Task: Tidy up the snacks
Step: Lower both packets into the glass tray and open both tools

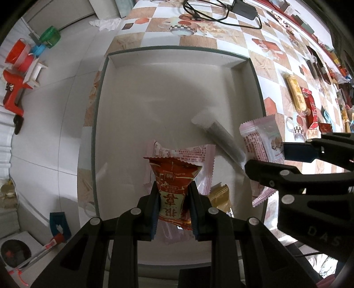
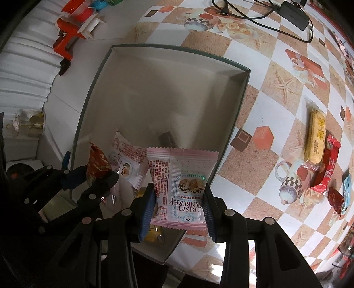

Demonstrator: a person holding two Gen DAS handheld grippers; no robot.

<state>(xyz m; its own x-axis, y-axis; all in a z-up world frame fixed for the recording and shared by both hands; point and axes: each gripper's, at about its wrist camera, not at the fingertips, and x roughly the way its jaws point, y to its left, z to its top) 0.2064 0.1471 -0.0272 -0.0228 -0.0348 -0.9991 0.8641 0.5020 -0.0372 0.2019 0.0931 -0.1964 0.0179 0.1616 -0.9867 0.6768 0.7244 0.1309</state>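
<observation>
Snack sorting over a shallow white box (image 1: 221, 57) with a dark green rim, on a bench (image 2: 276, 77) covered by a checkered cloth with cup and starfish prints.

Left gripper (image 1: 173, 199): fingers closed on a red snack packet (image 1: 173, 177) with gold characters, held above the near part of the box. Pointing down.

Right gripper (image 2: 180, 199): fingers clamped on a pink cranberry crisp packet (image 2: 181, 177) (printed "CRISPY CRANBERRY"), hanging over the right rim of the box. Also pointing down.

Already inside the box: a second pink packet (image 1: 194, 155) under the red one, a gold packet (image 1: 219, 195) just beside it, a long clear-wrapped dark stick (image 1: 221, 133) lying diagonally.

Outside the box, to the right on the bench: a long yellow bar (image 2: 314, 137), touching a red packet (image 2: 327, 168), more small wrappers near. Black power adapter (image 2: 292, 13) with cable at the far edge.
</observation>
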